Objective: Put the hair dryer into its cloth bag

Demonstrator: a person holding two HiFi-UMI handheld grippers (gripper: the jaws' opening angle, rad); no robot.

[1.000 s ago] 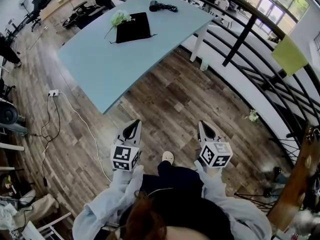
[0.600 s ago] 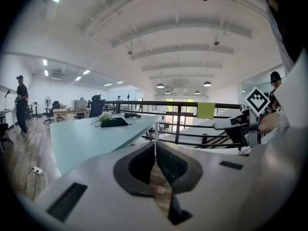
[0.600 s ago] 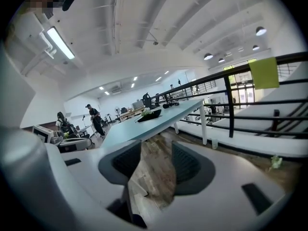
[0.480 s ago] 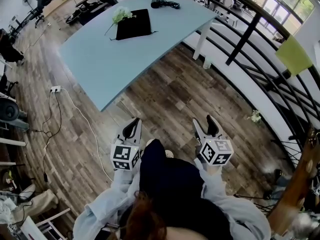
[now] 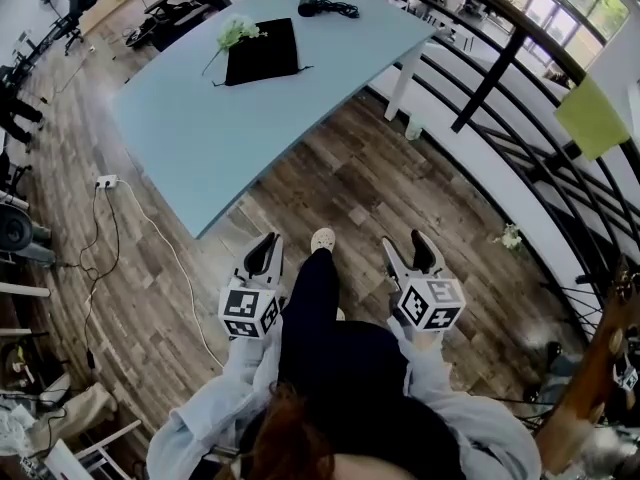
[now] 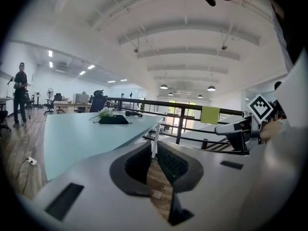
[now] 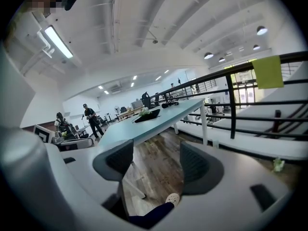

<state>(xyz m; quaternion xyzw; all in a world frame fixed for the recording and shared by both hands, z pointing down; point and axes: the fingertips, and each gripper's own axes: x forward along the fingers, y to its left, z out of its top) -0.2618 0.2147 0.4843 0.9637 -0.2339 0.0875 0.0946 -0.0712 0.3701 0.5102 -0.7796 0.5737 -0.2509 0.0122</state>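
**Left gripper [image 5: 264, 256] and right gripper [image 5: 408, 255] low over the floor [image 5: 340, 183], well short of the surface [image 5: 200, 128]**

Viewed steeply from above. Pale blue surface seen corner-on, with the task's things at its far end. Black hair dryer [image 5: 312, 7] lying on the surface near its far edge, with its cord [image 5: 340, 12] bunched beside it. Black cloth bag [image 5: 262, 53] lying flat on the same surface, nearer than the hair dryer and apart from it. Pale green sprig [image 5: 236, 34] touching the bag's far left corner.

Both grippers held side by side off the surface's near corner, pointing toward it and touching nothing. Left gripper closer to that corner: jaws clenched almost together, nothing between them. Right gripper farther out from the surface's near right edge: jaws released and opening, with only floor and a light shoe [image 5: 322, 239] showing through the gap. Shoe at the end of a dark trouser leg, between the two grippers, near the surface's corner.

Black railing [image 5: 490, 68] running past the surface's right side, with a yellow-green cloth [image 5: 590, 118] draped over it. White power strip [image 5: 106, 182] on the floor off the surface's left edge.
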